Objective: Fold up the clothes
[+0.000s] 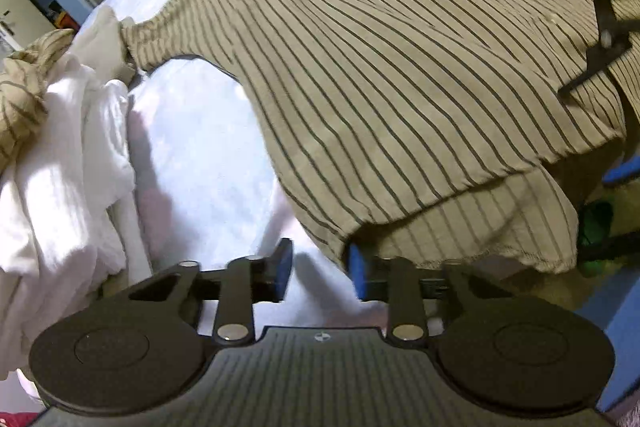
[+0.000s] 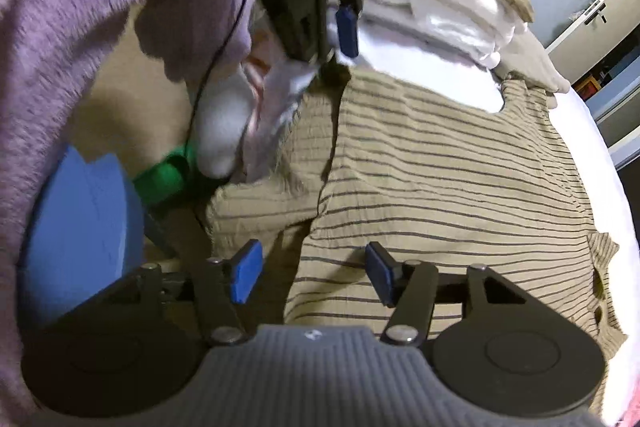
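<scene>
Left hand-held gripper (image 1: 320,273) open, striped shirt (image 1: 400,67) ahead

The left gripper (image 1: 320,273) is black, with two round discs, silver screws and blue pads (image 1: 285,267) on its fingertips. Its ribbed grey body has a small round mark. The right gripper (image 2: 312,273) looks the same. Beside the right gripper, the person wears a fuzzy purple sleeve (image 2: 72,27) with a thin black cable (image 2: 224,39) hanging by it.

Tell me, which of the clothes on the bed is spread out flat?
The big tan striped shirt. It lies spread flat across the bed, while the white clothes sit bunched in a pile beside it.
</scene>
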`<state>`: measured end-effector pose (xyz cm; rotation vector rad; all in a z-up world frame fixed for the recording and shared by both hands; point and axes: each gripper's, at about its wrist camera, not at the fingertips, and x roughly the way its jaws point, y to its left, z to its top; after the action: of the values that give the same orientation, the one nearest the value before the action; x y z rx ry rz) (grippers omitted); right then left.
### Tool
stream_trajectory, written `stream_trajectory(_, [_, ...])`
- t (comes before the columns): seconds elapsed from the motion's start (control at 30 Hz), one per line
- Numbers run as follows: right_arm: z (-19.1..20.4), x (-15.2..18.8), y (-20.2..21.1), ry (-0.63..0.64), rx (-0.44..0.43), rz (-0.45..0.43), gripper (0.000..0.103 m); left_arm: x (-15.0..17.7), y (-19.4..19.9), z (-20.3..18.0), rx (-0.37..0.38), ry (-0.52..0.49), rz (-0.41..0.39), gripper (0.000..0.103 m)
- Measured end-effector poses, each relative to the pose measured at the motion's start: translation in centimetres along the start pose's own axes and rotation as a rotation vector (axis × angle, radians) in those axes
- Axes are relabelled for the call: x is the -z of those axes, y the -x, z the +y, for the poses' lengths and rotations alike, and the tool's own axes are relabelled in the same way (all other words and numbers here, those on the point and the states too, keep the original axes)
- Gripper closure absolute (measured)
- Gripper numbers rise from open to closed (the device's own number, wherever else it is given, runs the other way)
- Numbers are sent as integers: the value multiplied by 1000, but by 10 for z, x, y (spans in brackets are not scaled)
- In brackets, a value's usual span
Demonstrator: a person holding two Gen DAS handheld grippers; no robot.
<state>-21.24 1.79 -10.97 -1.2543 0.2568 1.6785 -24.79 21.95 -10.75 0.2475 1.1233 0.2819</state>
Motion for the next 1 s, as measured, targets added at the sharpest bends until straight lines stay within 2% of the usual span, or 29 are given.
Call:
stream_trajectory(0.07, [-2,1,1,-10,-16,8,72,0,7,2,1,0,-30,98])
stream_trajectory(0.1, [-4,1,2,-15,-24,12,89,1,12,2,9,-4,-39,103])
stream_trajectory(0.13, [-5,2,2,-19,-32,16,98,3,18,0,12,-11,-43,103])
stream_trajectory(0.2, [-7,2,4,-29,-48,24,100,6,28,-5,8,-32,-34,103])
stream_trajectory(0.3, [-11,3,5,-44,-73,36,101,8,31,-8,16,-56,-12,103])
stream_trajectory(0.5, [-5,7,0,-52,-127,55,101,7,8,-17,-50,-133,79,103])
stream_trajectory(0.7, [3,15,-8,-45,-184,100,99,9,4,-12,7,-97,127,102])
stream_trajectory(0.77, [1,16,-2,-75,-217,88,97,10,9,-10,42,-74,123,96])
stream_trajectory(0.83, [-2,15,6,-88,-216,69,78,10,18,-5,63,-40,94,87])
stream_trajectory(0.9, [-5,13,15,-92,-182,43,67,6,29,4,80,12,47,81])
stream_trajectory(1.0, [-16,12,26,-129,-107,29,63,-4,45,20,111,105,-29,71])
